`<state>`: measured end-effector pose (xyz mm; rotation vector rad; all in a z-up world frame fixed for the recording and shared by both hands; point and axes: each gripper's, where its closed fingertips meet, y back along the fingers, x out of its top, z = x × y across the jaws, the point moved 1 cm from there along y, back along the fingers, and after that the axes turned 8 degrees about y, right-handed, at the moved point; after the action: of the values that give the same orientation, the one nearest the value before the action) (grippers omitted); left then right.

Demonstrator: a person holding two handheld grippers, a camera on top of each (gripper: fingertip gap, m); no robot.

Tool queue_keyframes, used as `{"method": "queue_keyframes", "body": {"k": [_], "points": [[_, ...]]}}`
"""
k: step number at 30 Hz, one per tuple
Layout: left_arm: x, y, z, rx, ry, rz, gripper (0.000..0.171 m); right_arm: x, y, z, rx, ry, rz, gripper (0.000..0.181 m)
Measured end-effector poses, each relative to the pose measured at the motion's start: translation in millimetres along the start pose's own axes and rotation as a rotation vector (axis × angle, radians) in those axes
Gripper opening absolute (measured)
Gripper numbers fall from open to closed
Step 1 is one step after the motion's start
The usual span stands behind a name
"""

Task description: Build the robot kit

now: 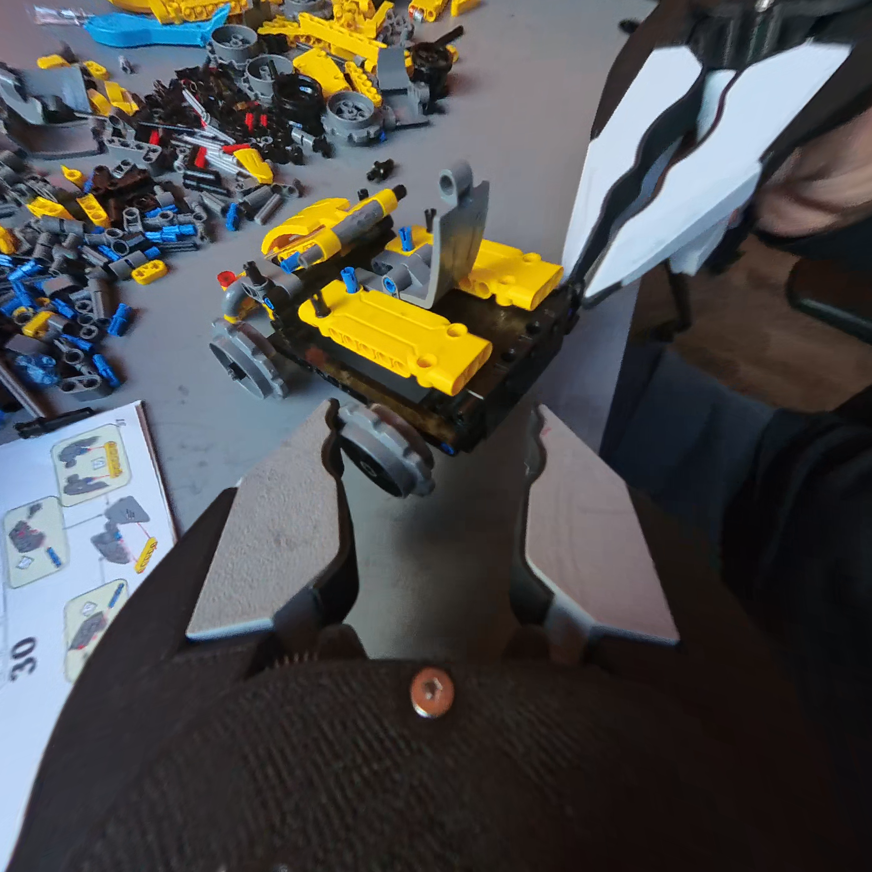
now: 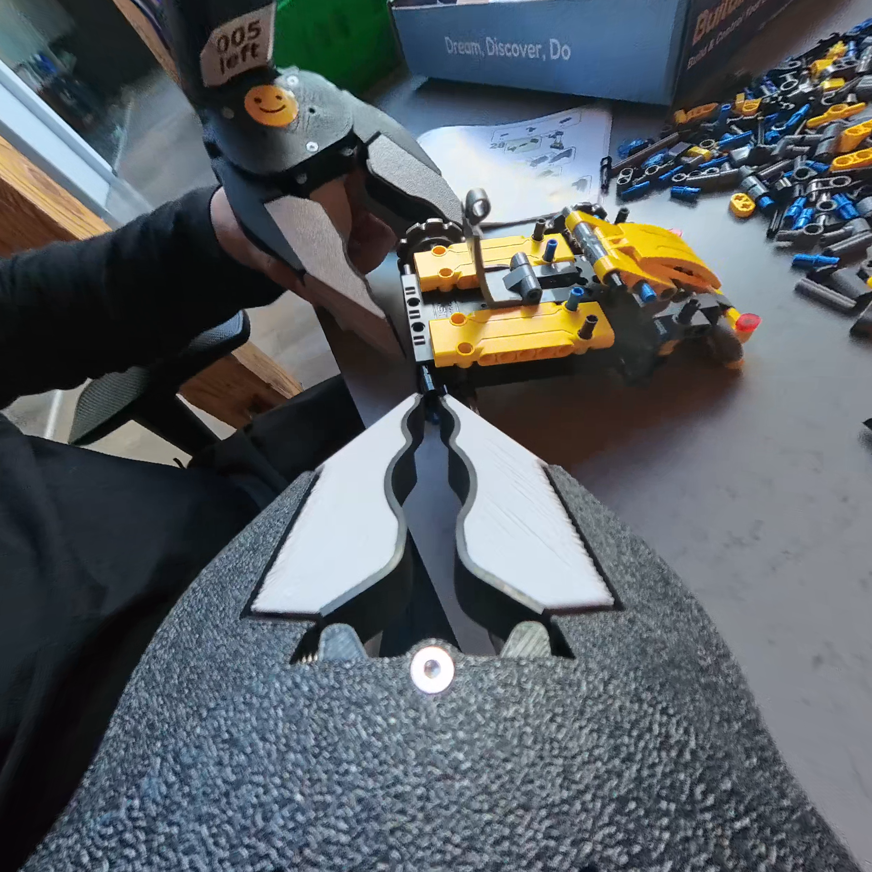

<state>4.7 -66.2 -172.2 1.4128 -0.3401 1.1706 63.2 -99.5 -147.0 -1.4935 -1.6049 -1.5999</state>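
Left wrist view: the left gripper is spread wide, its fingers on either side of the near rear corner of a half-built yellow and black toy car, with a grey wheel between them. The car stands on the grey surface, its long axis running from lower right to upper left, nose toward the heap of loose parts. The right gripper comes in from the upper right, tips at the car's far rear corner. An open instruction booklet with printed diagrams and a page number lies at the left.

Right wrist view: the right gripper is nearly closed, pinching a small black pin at the car's rear edge (whether the pin is already seated I cannot tell). The car's nose points right, toward the loose parts. The left gripper carries a lettered label and a smiley sticker. Behind stand a blue box with printed wording and the booklet.
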Motion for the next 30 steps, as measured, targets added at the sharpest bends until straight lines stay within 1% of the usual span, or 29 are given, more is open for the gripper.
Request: {"method": "queue_keyframes", "body": {"k": [2, 4, 5, 6, 7, 9, 11, 12, 15, 19, 21, 25, 28, 30], "points": [[-0.1, -0.4, -4.3, 0.109, -0.082, 0.003, 0.083, -3.1, -0.8, 0.8, -0.003, -0.015, 0.012, 0.005], [2.8, 5.1, -16.0, 0.298, -0.161, 0.037, 0.093, -6.5, -2.8, 1.2, -0.008, -0.018, 0.012, 0.005], [4.4, 9.5, -17.3, 0.366, -0.197, 0.063, 0.095, -7.6, -3.9, 1.2, -0.010, -0.019, 0.012, 0.006], [6.3, 14.1, -15.4, 0.424, -0.253, 0.092, 0.093, -8.1, -4.6, 1.1, -0.012, -0.018, 0.014, 0.006], [8.0, 18.5, -10.8, 0.477, -0.343, 0.123, 0.088, -8.3, -5.2, 1.1, -0.013, -0.016, 0.015, 0.005], [11.5, 25.6, -1.4, 0.602, -0.594, 0.170, 0.079, -8.4, -5.7, 1.4, -0.011, -0.016, 0.014, 0.005], [12.5, 26.5, 4.9, 0.714, -0.830, 0.155, 0.073, -7.9, -5.8, 1.8, -0.008, -0.016, 0.018, 0.005], [11.4, 23.7, 7.9, 0.732, -0.902, 0.138, 0.071, -7.6, -5.7, 2.0, -0.007, -0.015, 0.018, 0.005], [10.2, 15.3, 16.0, 0.741, -1.043, 0.125, 0.064, -5.9, -5.4, 2.1, -0.010, -0.013, 0.026, 0.005], [16.2, 6.3, 30.1, 0.787, -1.283, 0.162, 0.039, -5.0, -5.2, 2.1, -0.010, -0.019, 0.039, 0.005], [15.3, -1.7, 32.1, 0.777, -1.307, 0.152, 0.033, -5.3, -5.6, 1.8, -0.009, -0.021, 0.041, 0.005], [15.8, -8.2, 24.7, 0.787, -1.282, 0.109, 0.025, -4.5, -6.1, 1.4, -0.007, -0.018, 0.040, 0.005], [18.0, -6.2, 23.5, 0.753, -1.218, 0.098, 0.024, -3.9, -6.7, 2.6, -0.014, -0.005, 0.035, 0.005], [24.0, -1.8, 24.7, 0.719, -1.154, 0.131, 0.023, 0.8, -5.4, 2.1, -0.014, -0.002, 0.054, 0.005]]}}
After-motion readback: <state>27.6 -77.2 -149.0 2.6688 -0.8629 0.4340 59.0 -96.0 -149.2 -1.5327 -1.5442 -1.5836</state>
